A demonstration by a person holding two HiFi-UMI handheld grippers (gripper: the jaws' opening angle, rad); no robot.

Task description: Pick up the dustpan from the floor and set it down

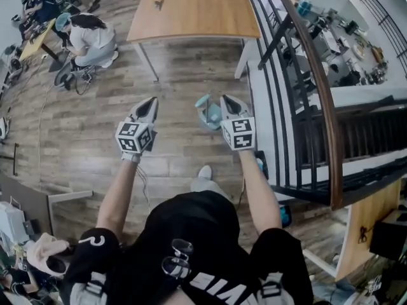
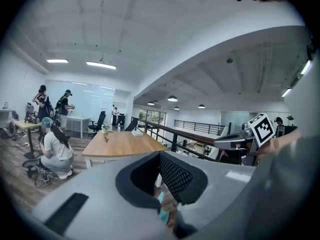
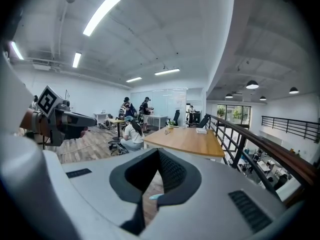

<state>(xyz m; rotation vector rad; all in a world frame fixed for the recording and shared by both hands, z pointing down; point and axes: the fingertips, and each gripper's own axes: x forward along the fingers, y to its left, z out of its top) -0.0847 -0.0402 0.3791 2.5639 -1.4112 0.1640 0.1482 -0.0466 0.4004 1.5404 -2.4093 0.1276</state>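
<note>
The pale teal dustpan (image 1: 208,115) stands on the wooden floor ahead of me, just left of my right gripper (image 1: 226,100). The right gripper is shut with nothing in it, and a sliver of the dustpan (image 3: 155,197) shows below its closed jaws. My left gripper (image 1: 151,102) hovers further left, apart from the dustpan, its jaws meeting at a point and holding nothing. In the left gripper view a bit of the teal dustpan (image 2: 163,205) shows under the closed jaws, with the right gripper (image 2: 235,142) off to the side.
A long wooden table (image 1: 191,11) stands beyond the dustpan. A dark stair railing (image 1: 305,75) runs along the right, with a drop behind it. A person (image 1: 89,38) crouches at the far left near a small desk. My shoe (image 1: 205,171) is just below the grippers.
</note>
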